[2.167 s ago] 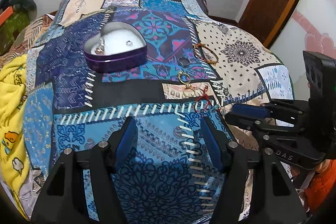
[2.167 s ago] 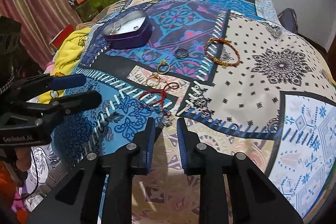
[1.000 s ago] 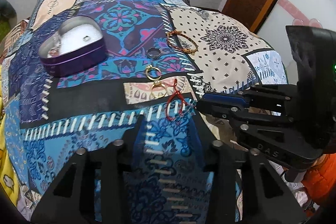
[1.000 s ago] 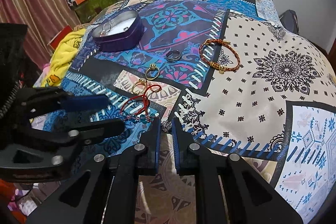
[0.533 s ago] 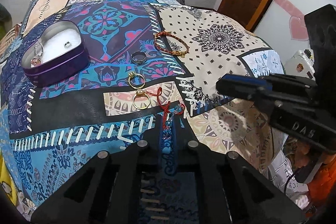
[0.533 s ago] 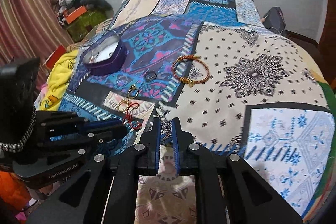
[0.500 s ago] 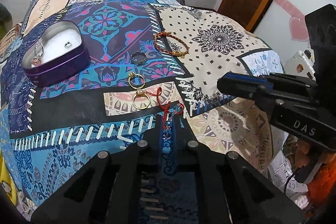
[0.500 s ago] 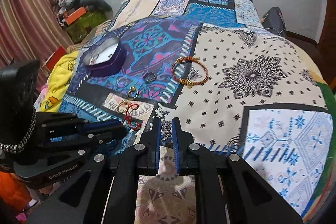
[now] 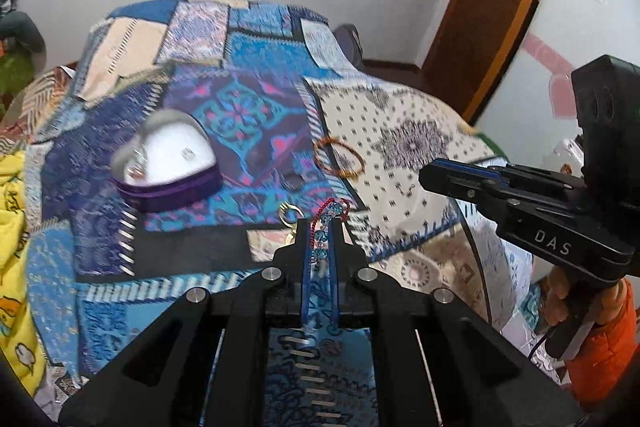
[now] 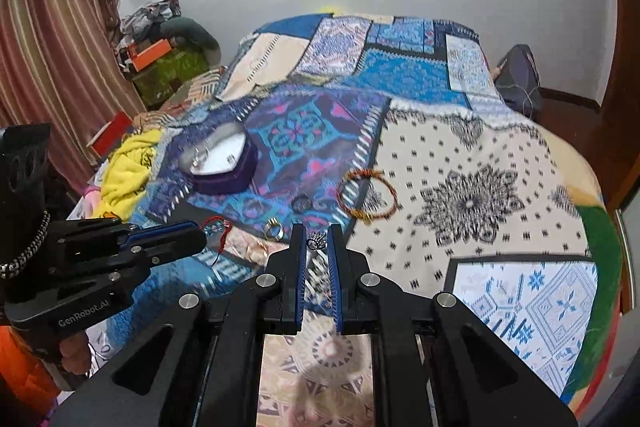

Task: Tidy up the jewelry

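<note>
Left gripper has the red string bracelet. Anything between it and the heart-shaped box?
Nothing visible does. The left gripper holds the red string bracelet above the bedspread; the open heart-shaped box lies ahead to its left. The gold ring sits on the bedspread below and beside the fingertips, off that path.
</note>
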Tool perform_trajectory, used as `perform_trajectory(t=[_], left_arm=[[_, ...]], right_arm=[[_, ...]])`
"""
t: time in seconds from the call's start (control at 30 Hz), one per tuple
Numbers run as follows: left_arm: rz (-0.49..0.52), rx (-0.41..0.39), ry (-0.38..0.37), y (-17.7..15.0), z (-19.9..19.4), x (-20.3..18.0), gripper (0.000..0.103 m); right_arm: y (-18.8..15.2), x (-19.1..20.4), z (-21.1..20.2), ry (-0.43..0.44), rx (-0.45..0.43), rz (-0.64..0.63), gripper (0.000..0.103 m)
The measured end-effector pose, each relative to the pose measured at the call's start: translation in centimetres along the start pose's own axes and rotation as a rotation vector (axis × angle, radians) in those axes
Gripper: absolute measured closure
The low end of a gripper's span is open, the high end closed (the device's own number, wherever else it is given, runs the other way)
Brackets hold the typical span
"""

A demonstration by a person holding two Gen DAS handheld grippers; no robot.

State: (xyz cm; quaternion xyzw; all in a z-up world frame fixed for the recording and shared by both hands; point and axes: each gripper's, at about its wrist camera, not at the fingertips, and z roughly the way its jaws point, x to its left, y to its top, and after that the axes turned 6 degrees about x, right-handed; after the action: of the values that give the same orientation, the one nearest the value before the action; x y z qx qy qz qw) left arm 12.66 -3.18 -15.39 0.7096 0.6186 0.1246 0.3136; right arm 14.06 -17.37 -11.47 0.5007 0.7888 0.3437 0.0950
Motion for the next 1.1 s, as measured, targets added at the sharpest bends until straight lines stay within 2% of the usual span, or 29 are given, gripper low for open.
perform_trajectory(t=[0.57,0.87,1.1], left_arm=[[-0.089,-0.142,0.083,1.5,-5.1,4.8,0.097],[-0.116,-0.177,0.125,2.3,-5.6,7.1,0.097],[-0.13,-0.191,0.14,3.3,-5.2,9.0,0.097]], right_arm=[[3.8,4.6,0.2,0.075,-0.086,-0.053,0.094],[6.0,7.1,1.7,0.12,-0.105,-0.091,0.094],[7.3,7.8,3.8,0.132,-0.087,-0.108,0.094]])
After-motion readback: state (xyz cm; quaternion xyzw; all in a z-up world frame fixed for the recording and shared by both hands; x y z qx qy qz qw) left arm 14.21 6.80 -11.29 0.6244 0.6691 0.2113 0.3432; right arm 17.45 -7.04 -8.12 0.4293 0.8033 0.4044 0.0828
